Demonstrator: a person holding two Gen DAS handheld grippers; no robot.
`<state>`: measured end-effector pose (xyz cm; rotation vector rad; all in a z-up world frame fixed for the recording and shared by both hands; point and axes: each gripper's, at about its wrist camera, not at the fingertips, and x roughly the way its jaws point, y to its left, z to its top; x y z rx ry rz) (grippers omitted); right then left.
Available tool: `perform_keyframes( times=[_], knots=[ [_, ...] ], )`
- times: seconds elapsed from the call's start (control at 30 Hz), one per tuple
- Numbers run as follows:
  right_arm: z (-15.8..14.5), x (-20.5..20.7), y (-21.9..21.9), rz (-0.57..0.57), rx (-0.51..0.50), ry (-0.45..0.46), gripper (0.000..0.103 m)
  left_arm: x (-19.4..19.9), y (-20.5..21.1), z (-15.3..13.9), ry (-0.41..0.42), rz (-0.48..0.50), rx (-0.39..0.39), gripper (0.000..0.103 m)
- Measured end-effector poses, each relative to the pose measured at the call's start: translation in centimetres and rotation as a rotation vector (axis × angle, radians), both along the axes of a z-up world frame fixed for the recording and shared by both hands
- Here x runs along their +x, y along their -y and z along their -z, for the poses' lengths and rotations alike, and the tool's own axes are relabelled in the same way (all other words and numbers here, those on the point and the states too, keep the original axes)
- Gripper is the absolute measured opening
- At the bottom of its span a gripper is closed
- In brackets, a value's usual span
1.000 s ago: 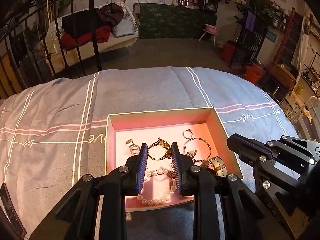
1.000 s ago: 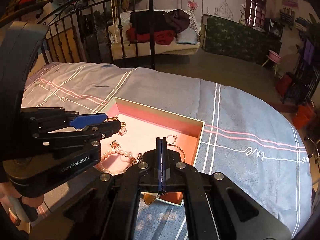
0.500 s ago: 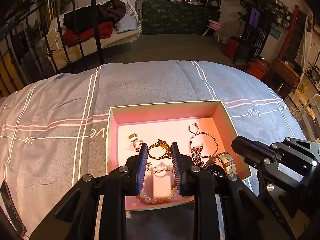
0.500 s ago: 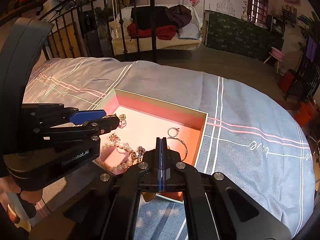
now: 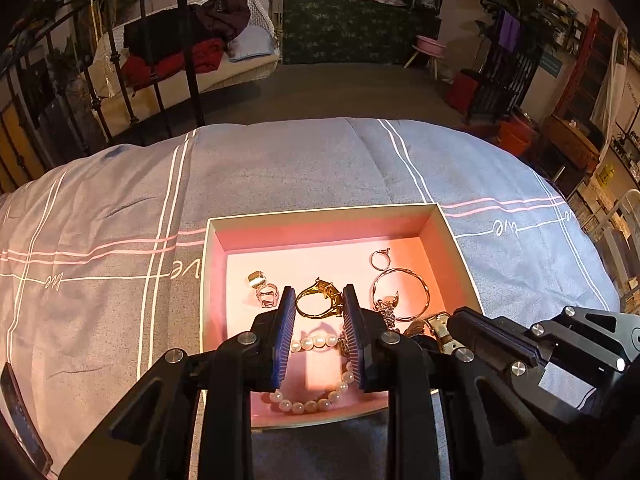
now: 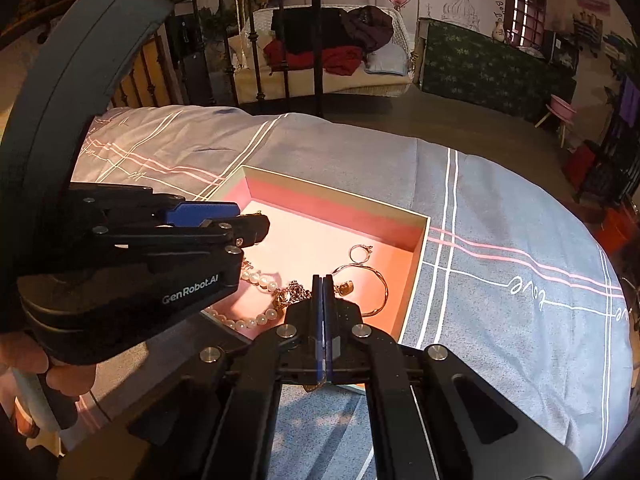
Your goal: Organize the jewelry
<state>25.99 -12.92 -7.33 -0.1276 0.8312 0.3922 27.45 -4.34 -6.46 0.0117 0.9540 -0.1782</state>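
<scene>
Left wrist view: left gripper [image 5: 319, 303] jaws apart, empty, over pearls [image 5: 308, 403] in box [image 5: 324, 211].
Right gripper [image 6: 322, 280]: jaws together, nothing held.

The left claw [image 5: 319, 300] points steeply down and away, its two blue-padded fingers [image 5: 285, 332] standing a modest gap apart with nothing pressed between the pads. The right claw [image 6: 322, 280] sits just to its right, tilted down at much the same slope, its pads closed flat against each other and holding nothing. In the right wrist view a hand [image 6: 44, 372] wraps around the left claw's handle at the near left edge, fingers curled under the black body.
</scene>
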Motion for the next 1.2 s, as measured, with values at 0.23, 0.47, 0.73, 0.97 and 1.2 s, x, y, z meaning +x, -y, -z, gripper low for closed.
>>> perform_keyframes(
  times=[0.23,0.47,0.73,0.97,1.2],
  knots=[
    [-0.4,-0.9,-0.5,0.008,-0.005,0.05,0.097,-0.2,0.5,-1.5,0.065,-0.059,0.067,0.096],
    [-0.5,-0.6,-0.2,0.044,0.013,0.052,0.097,-0.8,0.5,-2.1,0.093,-0.048,0.082,0.096],
    [-0.8,-1.6,0.0,0.052,0.019,0.065,0.097,-2.0,-0.4,-2.9,0.126,-0.073,0.061,0.096],
    [-1.9,-6.5,0.0,0.053,0.014,0.134,0.097,-7.4,-1.4,-5.1,0.231,-0.06,0.035,0.096],
    [-3.2,-14.2,0.4,0.128,0.018,0.309,0.097,-15.6,-1.7,-7.1,0.378,-0.015,-0.024,0.097]
  ],
)
